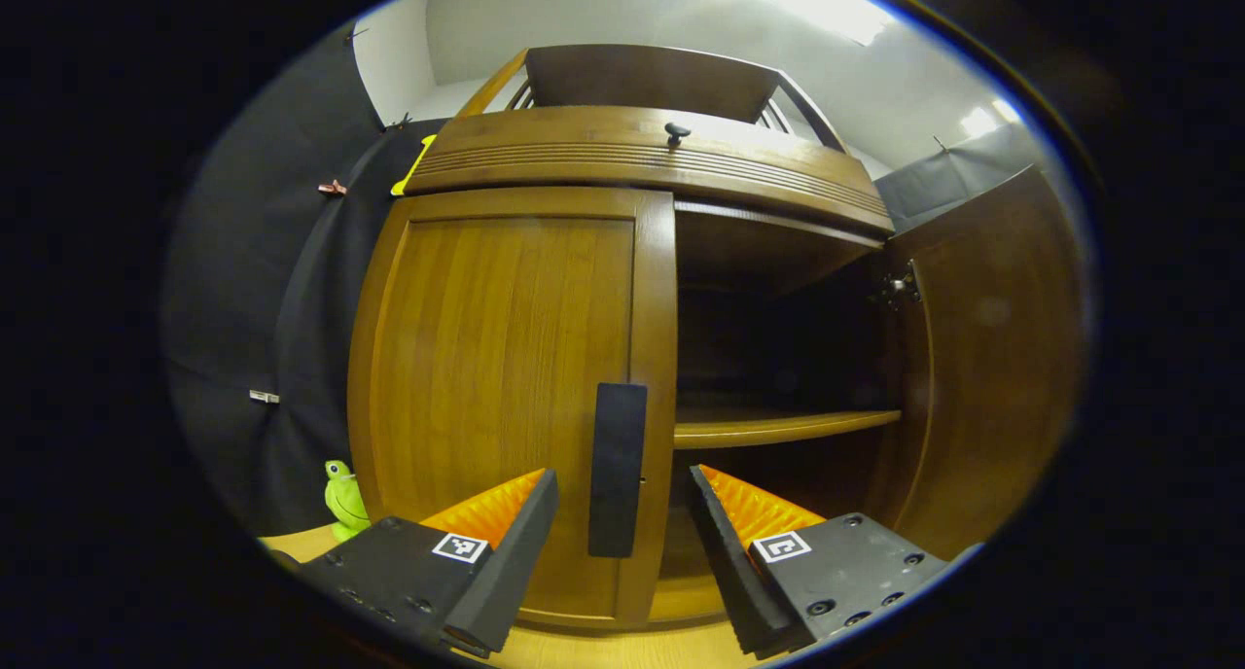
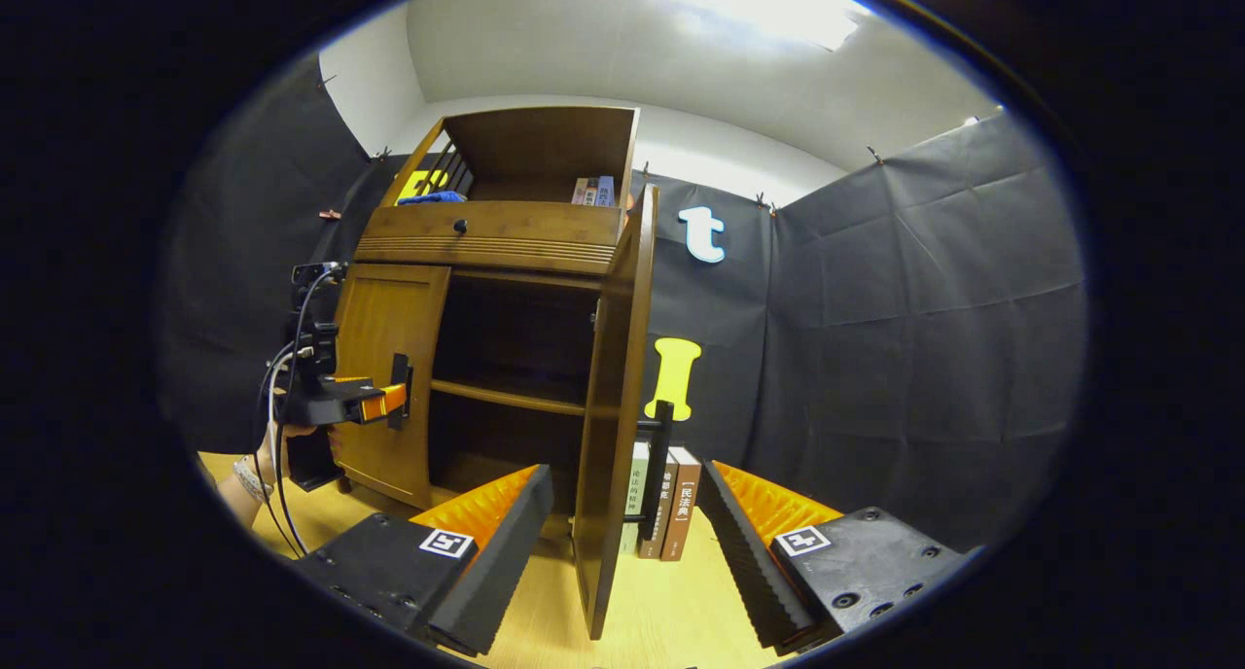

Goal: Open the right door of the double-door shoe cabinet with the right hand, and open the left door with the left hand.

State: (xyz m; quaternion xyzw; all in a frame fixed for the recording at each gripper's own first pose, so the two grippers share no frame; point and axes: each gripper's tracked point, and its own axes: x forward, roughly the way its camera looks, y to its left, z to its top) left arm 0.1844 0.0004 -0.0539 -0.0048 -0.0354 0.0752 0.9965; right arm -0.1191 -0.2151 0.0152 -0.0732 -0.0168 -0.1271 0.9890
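Two doors on the shoe cabinet point(image 2: 506, 251) stand in different states. The right door point(image 1: 982, 358) is swung wide, exposing the inner shelf point(image 1: 778, 424); the left door point(image 1: 506, 377) sits closed against the frame. In the left gripper view, the left gripper point(image 1: 622, 513) has its jaws released, spread on either side of the left door's dark handle point(image 1: 617, 470), not pressing it. In the right gripper view, the right gripper point(image 2: 622, 523) holds its jaws apart astride the open door's edge and its handle point(image 2: 659, 470), grasping nothing. The cabinet stands on the wooden counter point(image 2: 671, 611); books point(image 2: 671, 504) stand beside it.
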